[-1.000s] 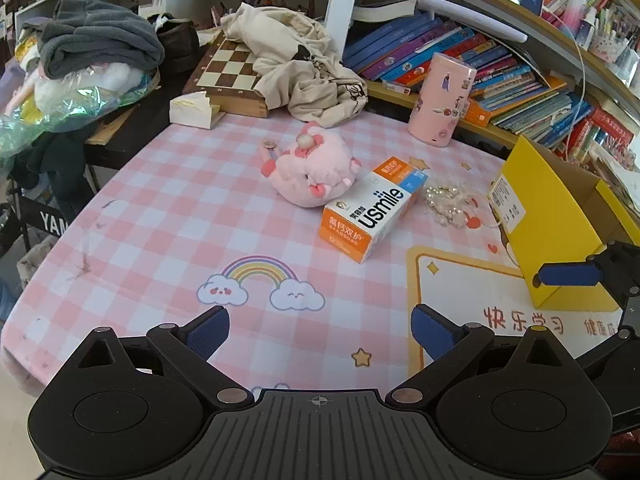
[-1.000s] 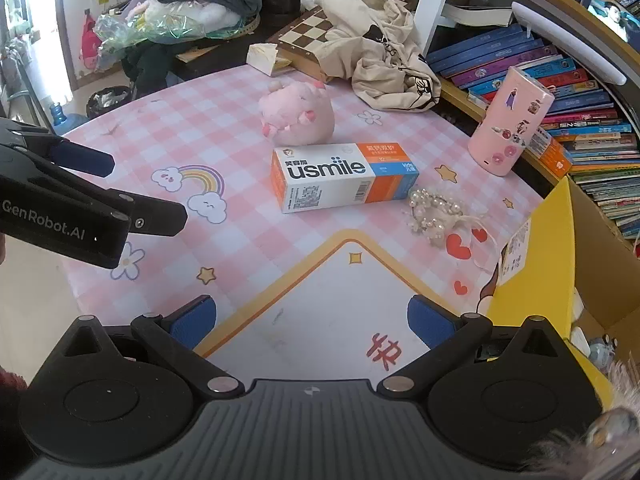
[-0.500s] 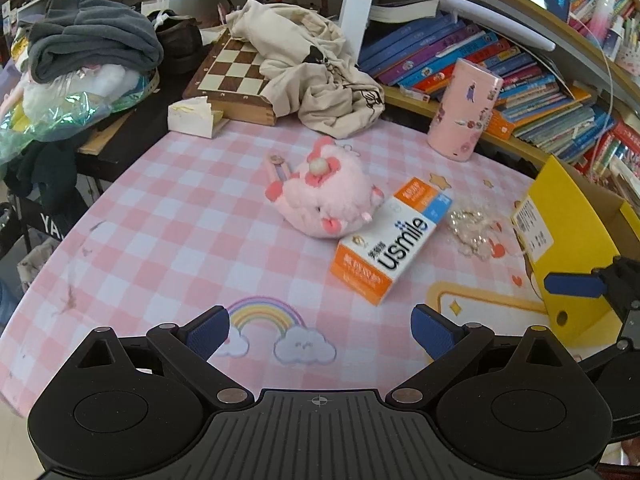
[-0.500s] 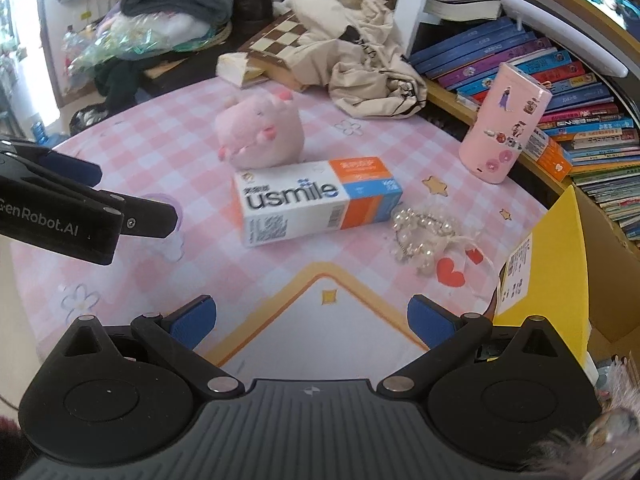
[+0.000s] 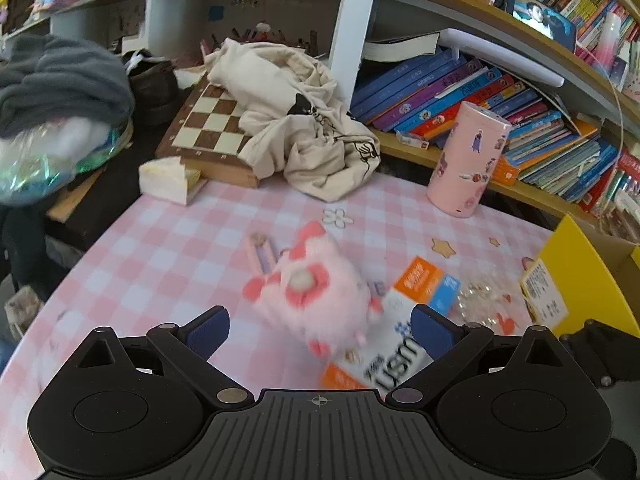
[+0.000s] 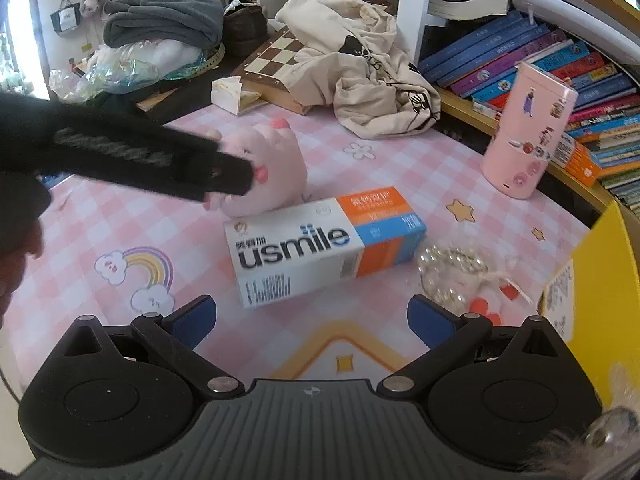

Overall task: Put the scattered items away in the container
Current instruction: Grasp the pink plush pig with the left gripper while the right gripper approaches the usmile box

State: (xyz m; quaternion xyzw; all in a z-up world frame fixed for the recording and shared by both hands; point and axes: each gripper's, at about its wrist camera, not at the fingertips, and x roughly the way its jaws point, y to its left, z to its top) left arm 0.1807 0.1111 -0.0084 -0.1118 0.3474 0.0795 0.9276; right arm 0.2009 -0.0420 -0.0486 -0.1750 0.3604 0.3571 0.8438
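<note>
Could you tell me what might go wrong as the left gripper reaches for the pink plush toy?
The pink plush toy rests against the usmile box, so closing the open left gripper may shove the box into the bead bracelet. The soft toy could also slip out on its way to the yellow box.

Even, soft daylight fills both views. In the right wrist view a blown-out window (image 6: 18,28) at the far left edge marks the light source. Shadows on the pink checked tablecloth (image 6: 400,168) are faint. The left wrist view shows motion blur: the pink plush toy (image 5: 316,300) and the white-and-orange cardboard toothpaste box (image 5: 400,320) are smeared. In the right wrist view the black left gripper (image 6: 240,178) is blurred. Fisheye distortion bends the wooden bookshelf (image 5: 500,16) near the edges.
</note>
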